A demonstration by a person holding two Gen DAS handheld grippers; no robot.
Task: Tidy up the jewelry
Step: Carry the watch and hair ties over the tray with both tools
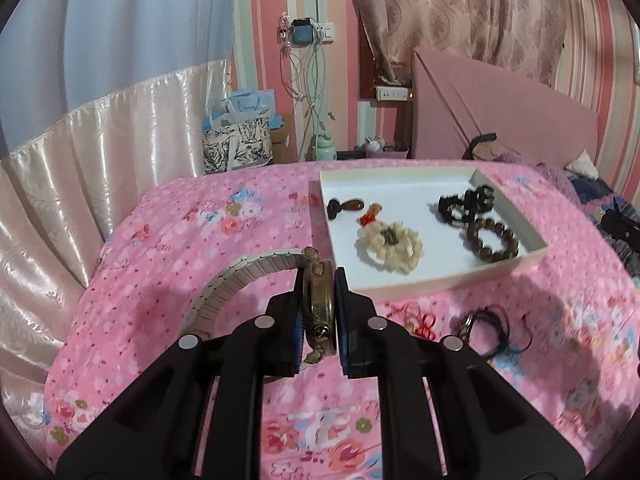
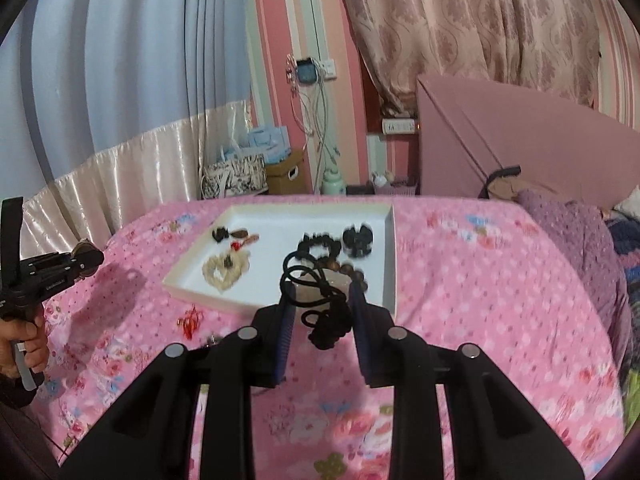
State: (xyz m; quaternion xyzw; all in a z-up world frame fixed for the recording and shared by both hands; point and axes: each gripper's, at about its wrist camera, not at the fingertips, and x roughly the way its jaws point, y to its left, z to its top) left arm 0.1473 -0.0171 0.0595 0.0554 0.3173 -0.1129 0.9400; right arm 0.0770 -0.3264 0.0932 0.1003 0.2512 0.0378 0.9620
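Note:
My left gripper [image 1: 320, 280] is shut on a brass-coloured watch [image 1: 319, 308], held edge-on above the pink bed. Its pale metal band [image 1: 240, 280] arcs out to the left. My right gripper [image 2: 321, 298] is shut on a black cord necklace [image 2: 316, 284], whose loops rise above the pads and whose knot [image 2: 326, 332] hangs below. The white tray [image 1: 400, 192] ahead holds a cream bead bracelet [image 1: 390, 246], a brown bead bracelet [image 1: 494, 240], black hair pieces [image 1: 466, 202] and small pendants [image 1: 344, 205]. The right wrist view also shows the left gripper [image 2: 94, 258] far left, held by a hand [image 2: 24, 336].
A red cord ornament [image 1: 418, 318] and another black cord [image 1: 486, 326] lie on the floral sheet [image 1: 200, 240] in front of the tray. A cream curtain [image 1: 80, 184] borders the bed on the left. A pink board [image 1: 500, 120] and a purple blanket [image 2: 572, 240] stand at the right.

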